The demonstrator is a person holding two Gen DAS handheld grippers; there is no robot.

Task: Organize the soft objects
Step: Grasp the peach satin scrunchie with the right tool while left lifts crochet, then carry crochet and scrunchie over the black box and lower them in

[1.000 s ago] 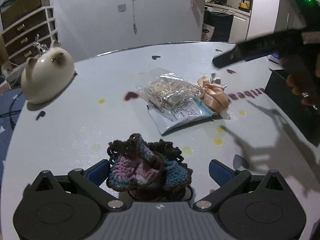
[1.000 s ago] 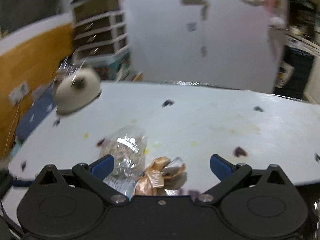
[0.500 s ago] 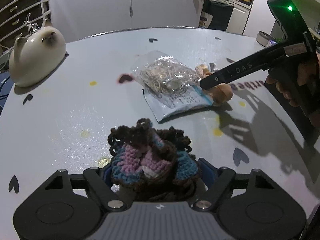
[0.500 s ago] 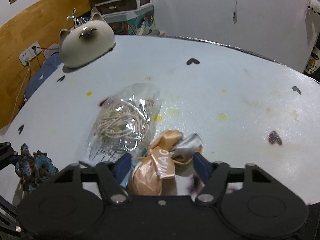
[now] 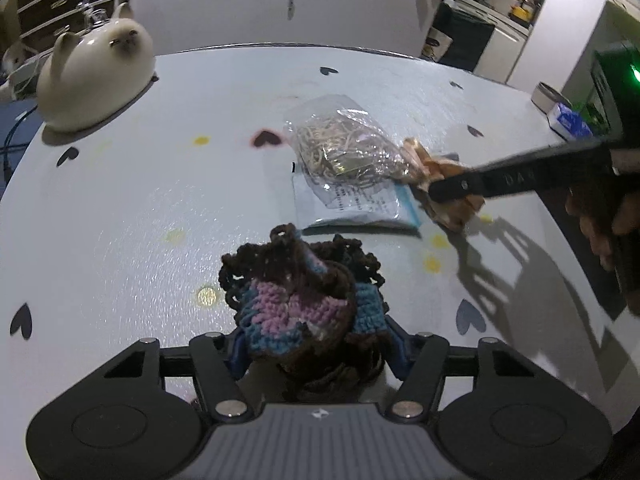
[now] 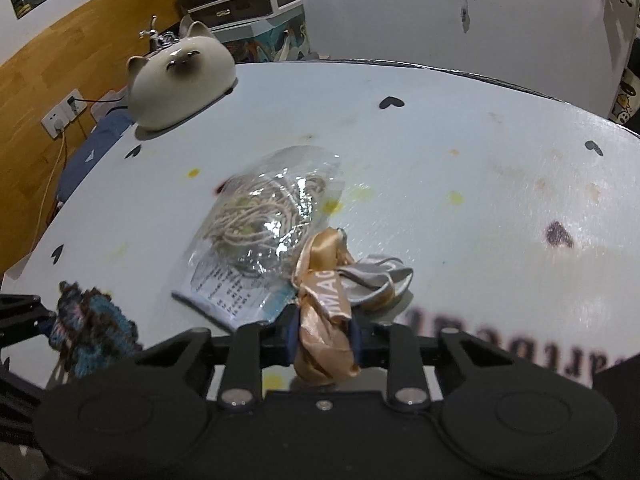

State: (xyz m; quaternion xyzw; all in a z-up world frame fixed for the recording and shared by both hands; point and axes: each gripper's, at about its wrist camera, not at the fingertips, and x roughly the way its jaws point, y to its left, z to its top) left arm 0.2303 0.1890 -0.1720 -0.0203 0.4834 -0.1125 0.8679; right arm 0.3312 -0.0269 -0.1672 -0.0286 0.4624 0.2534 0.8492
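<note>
My left gripper (image 5: 314,350) is shut on a crocheted piece (image 5: 298,300) of brown, pink and blue yarn, at the near side of the round white table (image 5: 120,220). The piece also shows at the left edge of the right wrist view (image 6: 86,330). My right gripper (image 6: 324,334) is shut on a peach satin ribbon bundle (image 6: 324,320) with a grey strip. In the left wrist view the right gripper (image 5: 452,192) grips the ribbon (image 5: 456,210) at the table's right. A clear plastic bag of beige cord (image 5: 344,152) lies beside the ribbon, and shows in the right wrist view (image 6: 264,220).
A cream ceramic cat (image 5: 96,80) stands at the far left of the table, also in the right wrist view (image 6: 180,80). A printed paper sheet (image 5: 352,208) lies under the bag. A small round tin (image 5: 550,96) and blue box (image 5: 570,120) sit far right.
Both grippers closed: the left on the crocheted piece, the right on the ribbon bundle. The right gripper came down onto the ribbon from above the table.
</note>
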